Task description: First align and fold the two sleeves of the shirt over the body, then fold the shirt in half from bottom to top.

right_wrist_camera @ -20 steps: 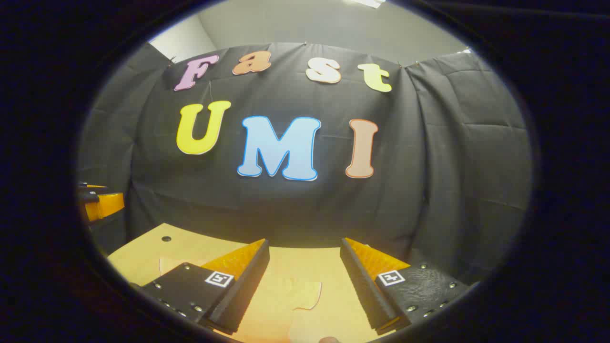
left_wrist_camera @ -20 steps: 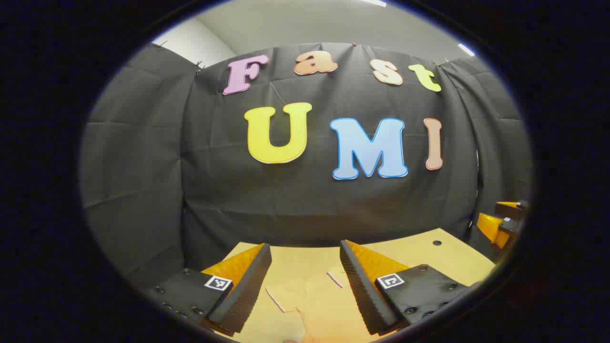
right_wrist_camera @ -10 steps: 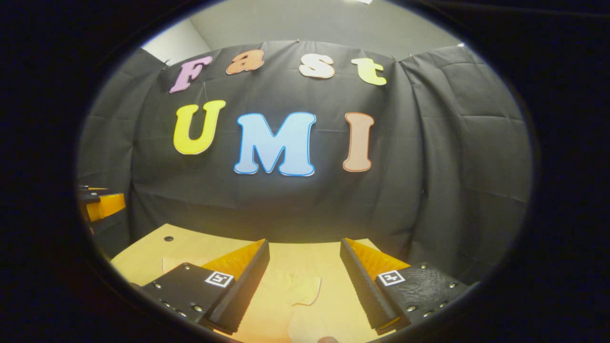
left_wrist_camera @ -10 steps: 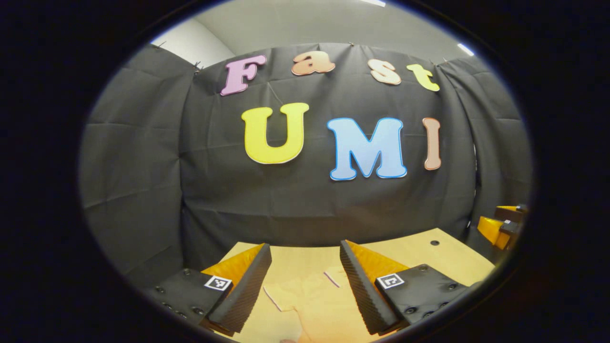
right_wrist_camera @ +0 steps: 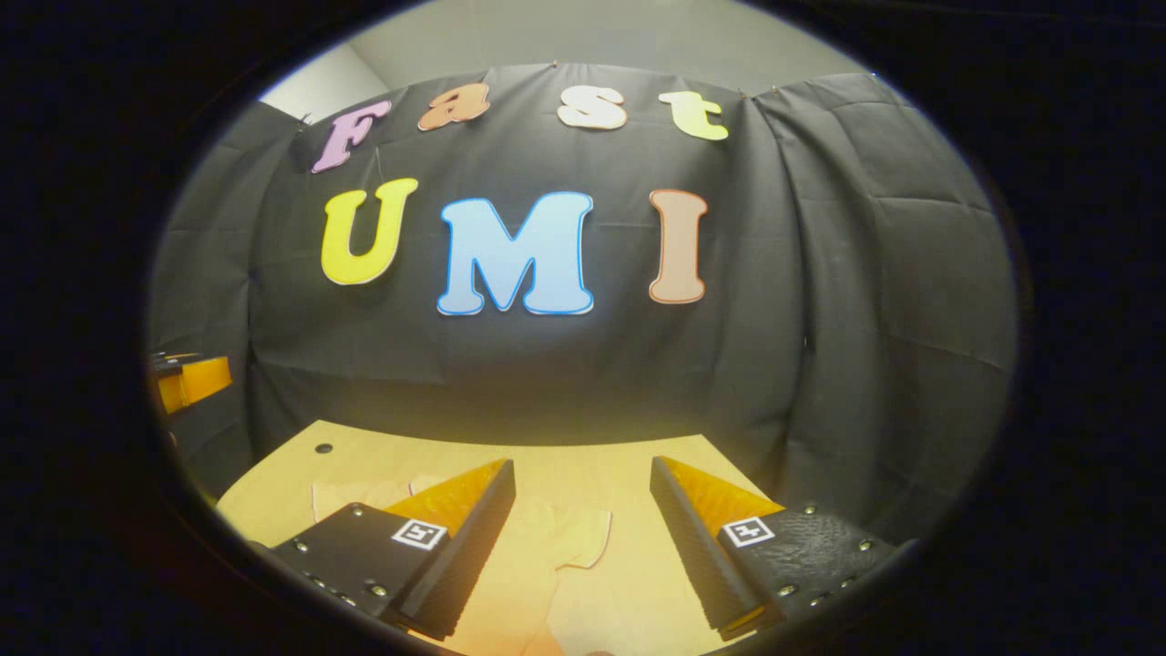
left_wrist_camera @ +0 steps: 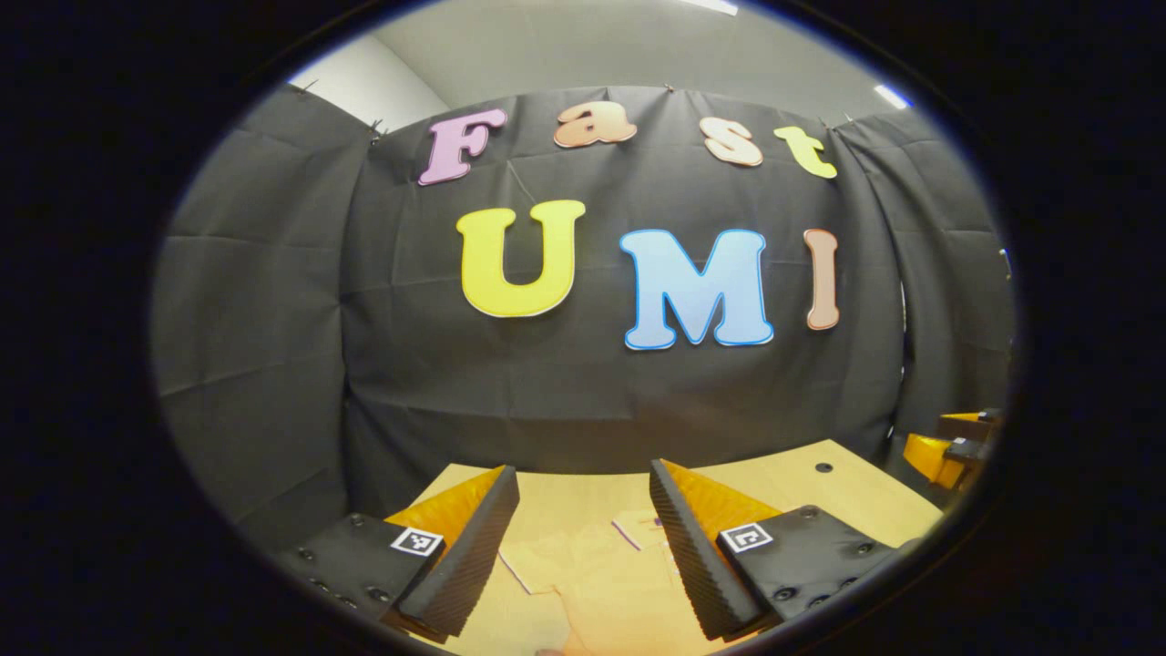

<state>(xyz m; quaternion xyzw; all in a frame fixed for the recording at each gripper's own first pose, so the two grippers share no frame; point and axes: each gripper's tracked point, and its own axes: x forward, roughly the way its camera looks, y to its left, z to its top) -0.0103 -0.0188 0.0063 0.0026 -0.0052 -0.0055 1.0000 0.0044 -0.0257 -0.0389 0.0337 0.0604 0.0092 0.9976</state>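
A pale yellow-orange shirt [left_wrist_camera: 592, 574] lies flat on the wooden table [left_wrist_camera: 802, 483], close in colour to it. In the left gripper view my left gripper [left_wrist_camera: 583, 510] hangs open above the shirt, a sleeve edge [left_wrist_camera: 528, 569] showing between its fingers. In the right gripper view my right gripper [right_wrist_camera: 583, 506] is open too, above the shirt [right_wrist_camera: 547, 583], with a rounded sleeve end [right_wrist_camera: 588, 542] between its fingers. Nothing is held. The right gripper [left_wrist_camera: 947, 446] shows at the far right of the left gripper view, and the left gripper [right_wrist_camera: 187, 378] at the far left of the right gripper view.
The black cloth wall [left_wrist_camera: 583, 392] stands right behind the table's far edge. A small dark hole [left_wrist_camera: 823, 467] marks the tabletop near its right corner, seen also as a hole [right_wrist_camera: 323, 447] in the right gripper view. Bare wood [right_wrist_camera: 583, 460] lies beyond the shirt.
Both grippers have tipped slightly downward, the right more so: more tabletop and shirt show between its fingers. Both stay open, and the shirt has not moved.
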